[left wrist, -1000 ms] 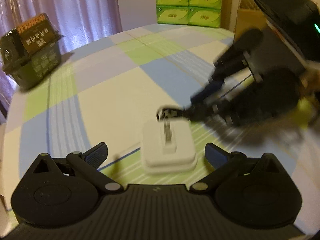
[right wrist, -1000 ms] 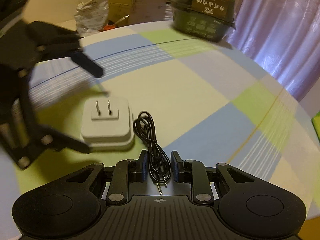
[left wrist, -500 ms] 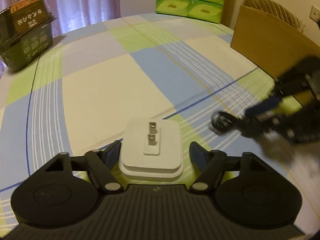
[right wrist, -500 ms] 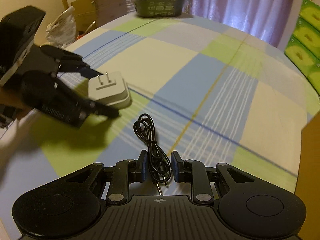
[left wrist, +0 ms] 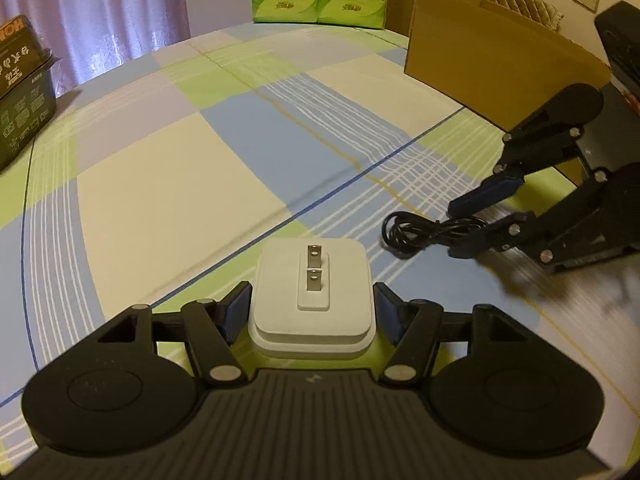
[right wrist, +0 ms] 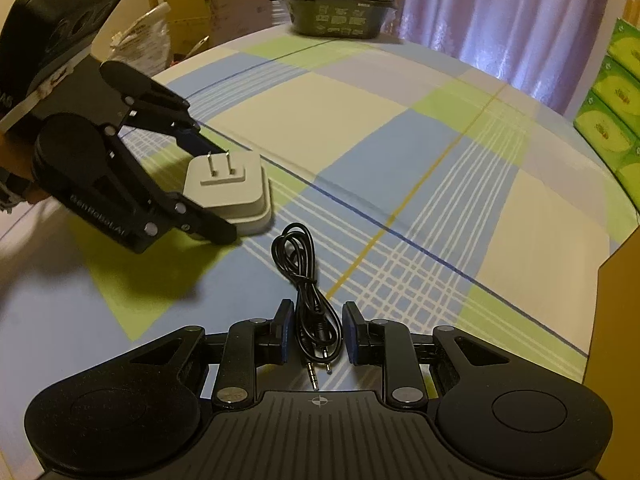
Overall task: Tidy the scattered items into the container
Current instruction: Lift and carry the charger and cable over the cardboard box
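Left wrist view: the left gripper straddles the white plug adapter on the checked tablecloth, jaws wide, pads just beside its sides; whether they touch I cannot tell. The cardboard box stands well apart at the far right. If the pads close unevenly, the smooth adapter could skid.

Right wrist view: the right gripper has its jaws partly open around the black audio cable, no grip visible. Closing may catch only one strand, so the loose coil could slip out or drag
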